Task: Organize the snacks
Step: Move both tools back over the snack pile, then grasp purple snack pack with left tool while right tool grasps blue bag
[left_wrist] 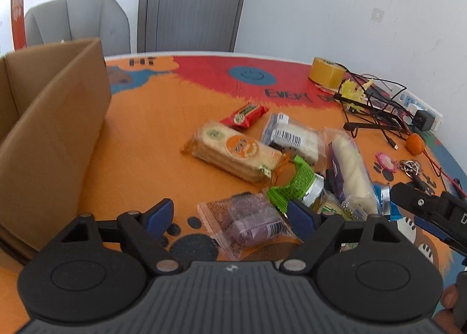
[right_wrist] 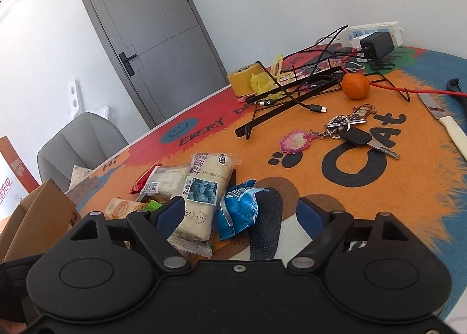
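One cardboard box (left_wrist: 52, 118) (contents apparently unseen)

Home room, grey door (left_wrist: 192, 1), upholstered chair (left_wrist: 78, 20), cartoon-print table (left_wrist: 163, 118)

The left gripper (left_wrist: 230, 216) is showing a matte black body with a ribbed grey plate, two round housings, silver pivot pins and blue finger pads (left_wrist: 159, 214). The right gripper (right_wrist: 242, 213) is wearing the same black shell (one small screw at its centre) and blue pads (right_wrist: 310, 213).
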Tool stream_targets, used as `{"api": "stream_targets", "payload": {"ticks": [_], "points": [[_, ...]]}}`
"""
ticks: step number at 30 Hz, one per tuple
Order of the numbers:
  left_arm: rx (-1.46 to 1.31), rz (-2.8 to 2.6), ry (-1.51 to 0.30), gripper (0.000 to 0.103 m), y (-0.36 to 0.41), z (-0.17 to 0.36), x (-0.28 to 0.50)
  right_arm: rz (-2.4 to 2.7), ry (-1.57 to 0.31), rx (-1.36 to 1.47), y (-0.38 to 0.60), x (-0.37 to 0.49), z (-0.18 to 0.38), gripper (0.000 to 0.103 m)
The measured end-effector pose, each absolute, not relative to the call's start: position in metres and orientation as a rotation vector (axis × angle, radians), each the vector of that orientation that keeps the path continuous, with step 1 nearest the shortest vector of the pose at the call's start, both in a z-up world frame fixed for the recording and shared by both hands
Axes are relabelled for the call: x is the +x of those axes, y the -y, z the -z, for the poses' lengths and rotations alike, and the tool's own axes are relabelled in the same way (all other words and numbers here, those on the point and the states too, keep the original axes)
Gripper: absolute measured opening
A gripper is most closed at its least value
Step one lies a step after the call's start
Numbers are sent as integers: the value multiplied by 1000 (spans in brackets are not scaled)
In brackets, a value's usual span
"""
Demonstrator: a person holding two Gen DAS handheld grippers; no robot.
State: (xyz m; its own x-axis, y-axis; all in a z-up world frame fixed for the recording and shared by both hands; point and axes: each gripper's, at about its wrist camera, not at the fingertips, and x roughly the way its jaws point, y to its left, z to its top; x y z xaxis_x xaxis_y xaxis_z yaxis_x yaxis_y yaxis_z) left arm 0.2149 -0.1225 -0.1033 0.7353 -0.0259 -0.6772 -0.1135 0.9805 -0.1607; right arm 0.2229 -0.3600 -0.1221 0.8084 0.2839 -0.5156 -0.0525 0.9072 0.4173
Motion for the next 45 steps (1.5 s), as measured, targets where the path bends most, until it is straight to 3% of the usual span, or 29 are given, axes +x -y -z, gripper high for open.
{"api": "stream_targets", "payload": {"ticks": [5,11,12,13,15,29,45], "points": [[-181,-52,-741,78,124,108,217,-193,-613,405,353,232,124,83],[-159,-30,-724,53,127,107,215,-209,-614,392,342,240,127,78],[-152,-21,-727,46,128,107,215,-206,-618,391,341,241,129,71],[-143,-22,-727,45,130,107,214,-200,-625,394,342,242,130,54],[-154,-17,-732,41,129,107,213,-178,-645,399,344,242,134,32],[-196,-13,-654,39,119,80,191,-237,-560,437,352,216,110,30],[-248,-62,-524,39,75,35,165,-374,-490,375,297,203,69,30]]}}
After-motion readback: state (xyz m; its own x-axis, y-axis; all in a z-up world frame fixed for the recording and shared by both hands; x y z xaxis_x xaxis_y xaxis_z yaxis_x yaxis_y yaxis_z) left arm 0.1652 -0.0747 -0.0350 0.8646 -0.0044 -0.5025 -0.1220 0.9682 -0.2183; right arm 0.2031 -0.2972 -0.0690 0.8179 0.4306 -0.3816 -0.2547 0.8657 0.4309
